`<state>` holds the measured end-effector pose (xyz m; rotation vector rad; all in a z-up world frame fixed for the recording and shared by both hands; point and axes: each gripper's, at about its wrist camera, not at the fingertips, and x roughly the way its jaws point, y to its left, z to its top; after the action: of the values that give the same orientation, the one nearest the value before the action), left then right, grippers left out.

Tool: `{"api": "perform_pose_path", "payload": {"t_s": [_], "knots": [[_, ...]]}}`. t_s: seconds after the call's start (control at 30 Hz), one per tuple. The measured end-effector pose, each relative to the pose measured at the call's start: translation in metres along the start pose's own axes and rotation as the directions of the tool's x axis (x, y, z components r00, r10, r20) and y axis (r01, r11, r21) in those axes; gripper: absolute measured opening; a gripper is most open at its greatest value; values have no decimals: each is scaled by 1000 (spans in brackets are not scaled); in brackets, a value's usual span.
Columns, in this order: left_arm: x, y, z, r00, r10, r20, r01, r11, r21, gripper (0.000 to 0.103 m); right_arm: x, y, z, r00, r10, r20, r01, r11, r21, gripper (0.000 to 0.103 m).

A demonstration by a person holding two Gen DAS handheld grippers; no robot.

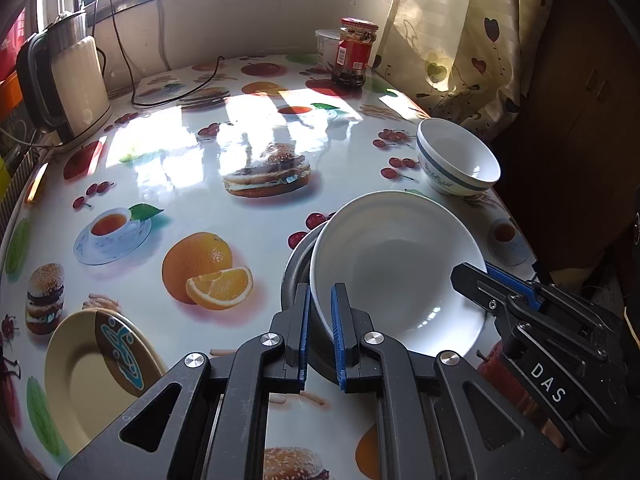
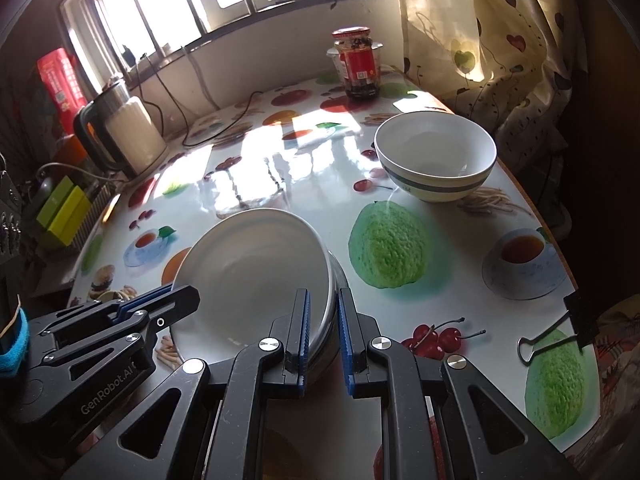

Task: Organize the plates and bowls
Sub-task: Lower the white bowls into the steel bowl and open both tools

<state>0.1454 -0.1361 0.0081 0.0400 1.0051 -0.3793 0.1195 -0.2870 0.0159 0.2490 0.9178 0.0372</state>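
A white bowl (image 1: 396, 268) sits tilted inside a steel bowl (image 1: 294, 280) near the table's front right. My left gripper (image 1: 320, 320) has its jaws around the white bowl's near rim, narrowly apart. In the right wrist view my right gripper (image 2: 323, 328) straddles the right rims of the white bowl (image 2: 248, 272) and the steel bowl (image 2: 334, 312). A white bowl with a blue band (image 1: 456, 160) stands at the back right; it also shows in the right wrist view (image 2: 436, 156). A tan plate (image 1: 88, 376) carrying a small brown plate (image 1: 120, 348) lies front left.
A printed oilcloth covers the table (image 1: 208, 208). A kettle (image 1: 68, 80) with a cable stands back left. A red-lidded jar (image 1: 356, 52) and a white tub stand at the back. A curtain (image 1: 460, 40) hangs right. A binder clip (image 2: 552, 340) lies at the right table edge.
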Motion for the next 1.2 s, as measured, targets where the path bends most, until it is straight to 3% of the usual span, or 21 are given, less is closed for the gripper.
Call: {"api": "perform_pose_path", "payload": {"t_s": [0.9, 1.2], "knots": [[-1, -3, 2, 1000, -18, 11, 18, 1000, 3, 12, 1, -2, 3, 1000, 1, 6, -1, 1000, 11, 19], [-5, -2, 3, 999, -21, 25, 21, 1000, 4, 20, -2, -1, 5, 1000, 1, 13, -1, 1000, 11, 23]]}}
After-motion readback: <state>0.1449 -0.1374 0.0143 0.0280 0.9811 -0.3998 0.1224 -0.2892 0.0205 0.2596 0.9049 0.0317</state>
